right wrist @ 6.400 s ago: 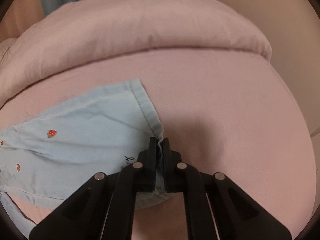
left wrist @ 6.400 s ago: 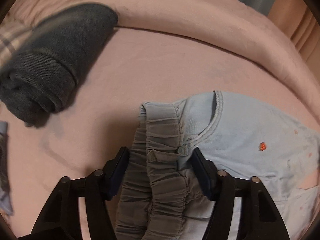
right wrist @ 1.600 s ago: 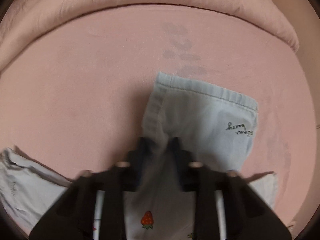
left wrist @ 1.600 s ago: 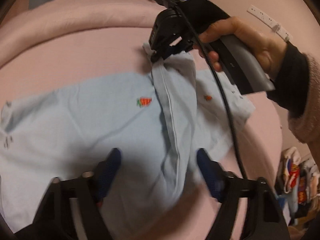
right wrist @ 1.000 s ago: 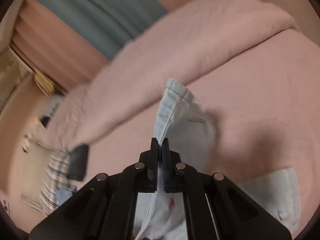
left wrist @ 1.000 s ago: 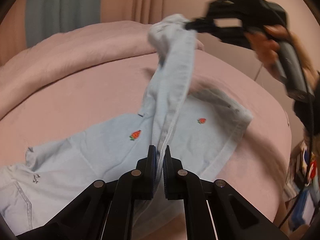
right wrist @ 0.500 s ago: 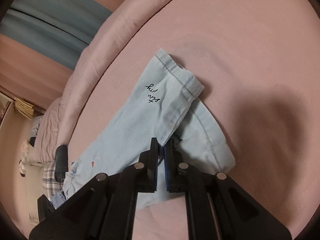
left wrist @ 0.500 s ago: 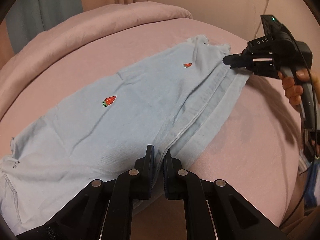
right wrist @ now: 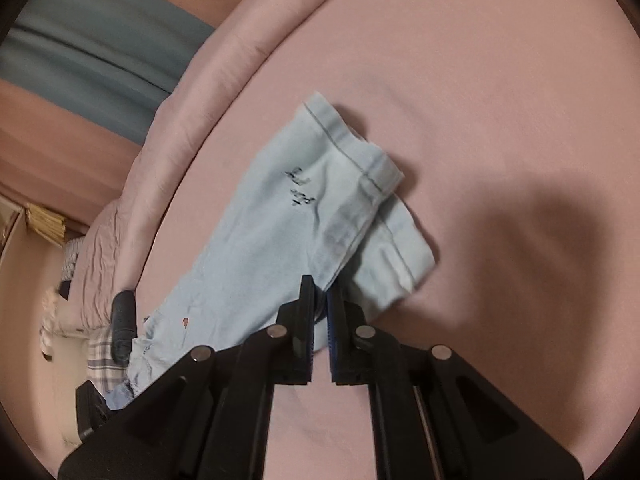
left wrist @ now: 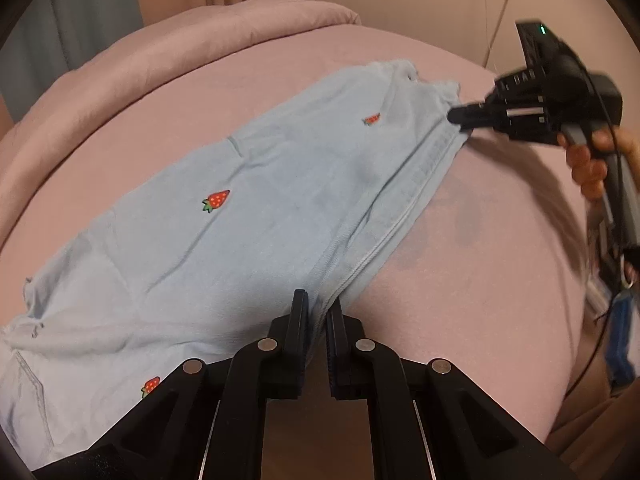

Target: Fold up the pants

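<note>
Left-wrist view, left to right: light blue denim pants with red strawberry embroidery [left wrist: 248, 232] lie flat on the pink bedsheet [left wrist: 460, 280], one leg stacked on the other. Long axis runs diagonally, waist end lower-left, cuffs upper-right.

Left gripper [left wrist: 318, 316]: jaws nearly closed, pinching the seamed right-hand edge of the pants about mid-length. Pose low, fingers pointing roughly along the seam.

Right gripper [left wrist: 456, 114], far right of that view: tips clamped on the same edge at the cuff end, held by the person's hand [left wrist: 592, 160], reaching in from the right, close to level.

Right-wrist view: right gripper [right wrist: 319, 292] jaws near-closed on the fabric edge just short of the hemmed cuffs [right wrist: 360, 172]. Cuffs fan apart slightly, not aligned.

Key relation: both grippers sit on one edge, at mid-length and the cuff end, with the garment lying left of that line. Right gripper owns the cuff end, so the crosswise fold likely means carrying the cuffs along the axis toward the waist. Risk: the misaligned cuffs carry into the fold.
</note>
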The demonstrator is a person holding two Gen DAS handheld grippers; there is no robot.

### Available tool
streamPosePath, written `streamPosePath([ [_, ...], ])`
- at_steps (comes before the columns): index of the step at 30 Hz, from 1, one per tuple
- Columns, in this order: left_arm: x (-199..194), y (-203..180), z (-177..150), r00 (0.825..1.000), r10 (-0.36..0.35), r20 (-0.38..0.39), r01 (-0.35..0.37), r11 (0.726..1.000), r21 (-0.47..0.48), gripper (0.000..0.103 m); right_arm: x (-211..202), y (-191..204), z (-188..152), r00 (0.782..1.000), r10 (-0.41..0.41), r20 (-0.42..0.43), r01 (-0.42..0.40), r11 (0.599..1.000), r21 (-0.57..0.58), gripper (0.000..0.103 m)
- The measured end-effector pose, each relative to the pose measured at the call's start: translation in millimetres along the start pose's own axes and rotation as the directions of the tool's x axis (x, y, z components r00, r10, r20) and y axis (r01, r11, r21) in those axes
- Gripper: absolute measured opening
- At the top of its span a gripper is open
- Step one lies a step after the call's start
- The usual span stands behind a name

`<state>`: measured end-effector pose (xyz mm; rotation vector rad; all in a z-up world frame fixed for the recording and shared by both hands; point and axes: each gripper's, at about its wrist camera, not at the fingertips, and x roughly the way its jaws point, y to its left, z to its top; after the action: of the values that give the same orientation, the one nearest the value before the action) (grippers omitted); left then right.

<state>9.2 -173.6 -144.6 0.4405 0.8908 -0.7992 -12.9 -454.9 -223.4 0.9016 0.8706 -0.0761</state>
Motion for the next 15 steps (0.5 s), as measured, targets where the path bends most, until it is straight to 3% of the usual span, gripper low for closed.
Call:
streamPosePath([
  [3, -2, 3, 2, 1.0, -0.013, 0.006, 0.013, 0.999, -0.04, 0.006, -4, 2, -2, 1.0, 0.013, 0.005, -0.013, 1.0, 0.007, 0.007],
  [7, 5, 11, -19, 1.0, -0.024, 0.011, 0.024, 0.998, -0.063, 0.006, -13, 6, -8, 0.999, 0.033, 0.02, -0.033, 0.999, -0.015, 0.007],
  [12, 37, 35, -23, 0.999, -0.027, -0.034, 0.024, 0.996, -0.085, 0.006, 11, -12, -10, 0.998, -0.015, -0.061, 0.016, 1.0, 0.009, 0.008],
  [13, 33, 35, -24, 0.998, -0.044, -0.034, 0.041, 0.994, -0.1, 0.006, 11, -13, -9, 0.998, 0.0, -0.06, 0.002, 1.0, 0.024, 0.015],
  [14, 32, 38, -26, 0.997, -0.065, -0.035, 0.06, 0.991, -0.119, 0.006, 6, -13, -7, 0.998, 0.02, -0.053, -0.018, 0.999, 0.037, 0.034],
  [15, 34, 45, -25, 0.996, -0.083, -0.038, 0.077, 0.987, -0.139, 0.006, 1, -15, -6, 0.998, 0.035, -0.043, -0.033, 0.998, 0.044, 0.047],
])
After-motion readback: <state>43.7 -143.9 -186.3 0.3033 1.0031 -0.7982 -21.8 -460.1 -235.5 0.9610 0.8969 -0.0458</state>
